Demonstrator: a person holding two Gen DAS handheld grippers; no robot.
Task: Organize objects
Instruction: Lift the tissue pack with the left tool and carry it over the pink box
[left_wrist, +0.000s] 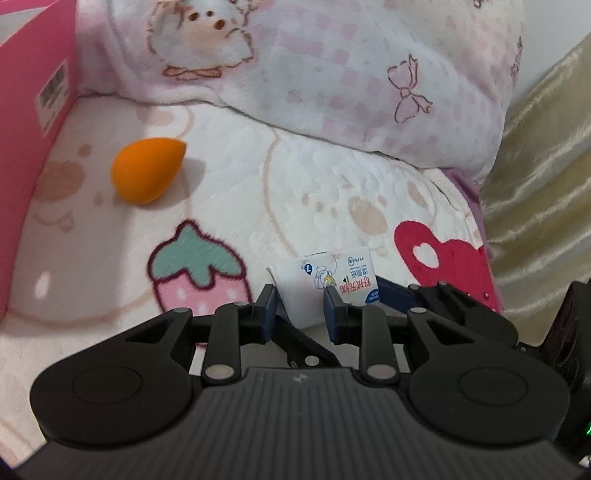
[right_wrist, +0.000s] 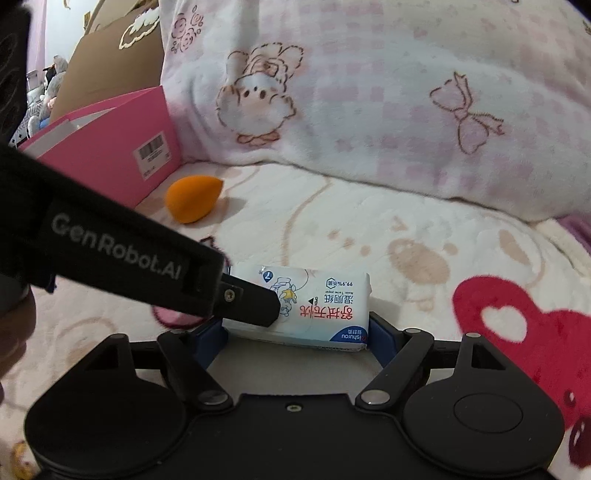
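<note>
Printed fleece blanket (right_wrist: 332, 229) covers the bed surface. Plush pillow (right_wrist: 369, 92), bunny and bow print, lies along the blanket's far edge. Gold fabric (left_wrist: 546, 166) borders the blanket's right side.

Both wrist views low, close, sharing wipes pack (left_wrist: 332, 284), orange sponge (right_wrist: 192, 198)

Soft, even indoor light; the orange makeup sponge (left_wrist: 147, 170) casts a faint shadow rightward. Fisheye bending and slight blur grow toward frame edges.
</note>
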